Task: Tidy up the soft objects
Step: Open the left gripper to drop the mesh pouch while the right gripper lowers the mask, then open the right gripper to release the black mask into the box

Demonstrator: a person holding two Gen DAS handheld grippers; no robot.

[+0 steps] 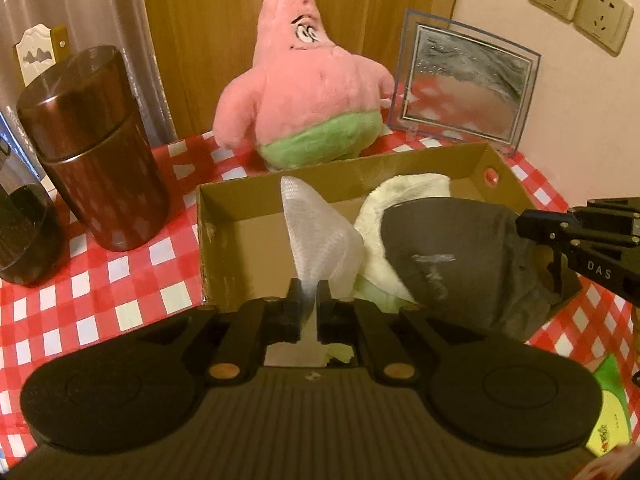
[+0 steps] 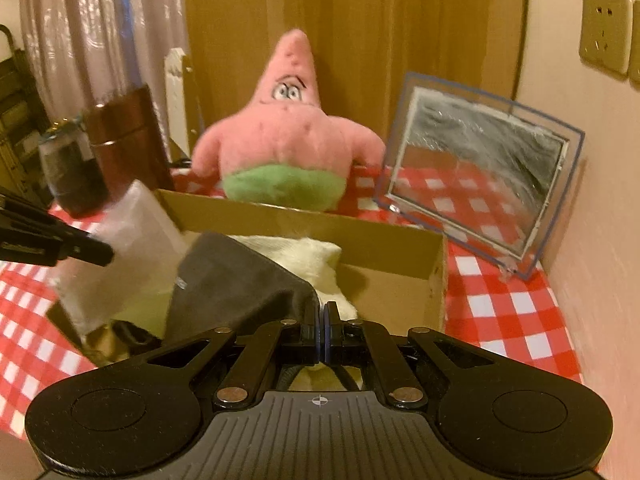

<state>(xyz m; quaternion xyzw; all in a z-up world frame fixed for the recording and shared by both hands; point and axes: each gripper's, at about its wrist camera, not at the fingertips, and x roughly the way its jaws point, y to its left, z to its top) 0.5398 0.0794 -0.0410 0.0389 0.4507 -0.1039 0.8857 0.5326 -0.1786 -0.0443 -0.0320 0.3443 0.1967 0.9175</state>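
**Both grippers hold cloths over the cardboard box**

Left wrist view: the left gripper has its jaws drawn nearly together, pinching the lower corner of a white mesh cloth that stands up over the near wall of the cardboard box. Inside the box, to the right of the mesh, lies a cream towel, with a dark grey cloth draped across it and over the box's right end. The right gripper enters from the right edge, against the grey cloth; how its jaws stand cannot be told from here. A pink star plush stands upright behind the box on the red checked tablecloth, with a brown canister to the left and a clear picture frame to the right.

Right wrist view: the right gripper has its jaws pressed tight together, gripping the edge of the dark grey cloth, which lies over the cream towel in the box. The left gripper reaches in from the left, touching the blurred white mesh cloth.
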